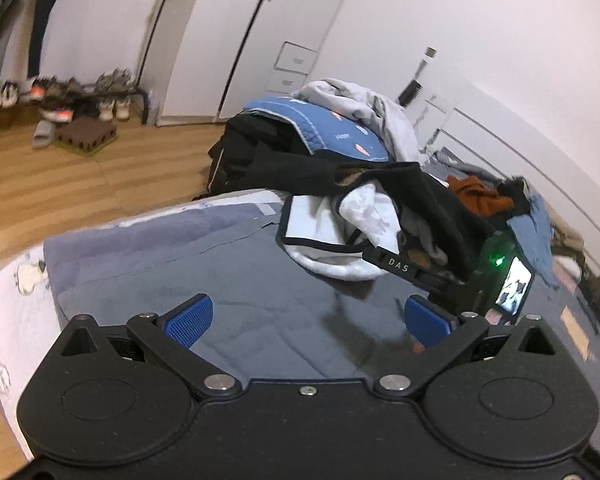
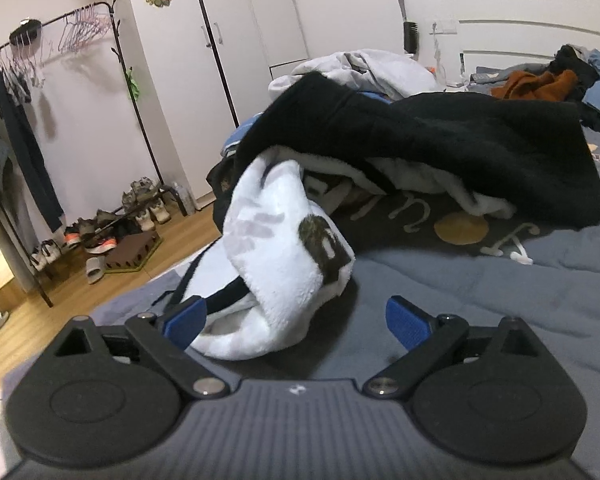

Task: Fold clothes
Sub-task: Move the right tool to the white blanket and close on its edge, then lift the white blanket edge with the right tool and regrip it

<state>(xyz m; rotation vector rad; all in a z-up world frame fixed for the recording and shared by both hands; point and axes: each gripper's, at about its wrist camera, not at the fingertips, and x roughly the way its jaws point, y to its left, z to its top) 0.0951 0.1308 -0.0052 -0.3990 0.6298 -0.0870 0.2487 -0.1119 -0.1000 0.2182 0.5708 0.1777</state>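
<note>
Both grippers, left (image 1: 307, 322) and right (image 2: 295, 322), wide open, empty; white fleece garment (image 2: 284, 256) between right fingers.

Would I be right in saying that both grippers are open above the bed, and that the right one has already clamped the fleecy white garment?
Not quite: the right gripper has not clamped the white garment. Its jaws stand wide open, with the fleece lying between them, as the right wrist view shows. The left gripper is open too, over the grey bedding.

The left hand-held gripper (image 1: 306, 322) hovers wide open over the grey bed cover (image 1: 236, 280). At centre right, a black garment (image 1: 380, 176) drapes over a white one (image 1: 332, 236).
</note>
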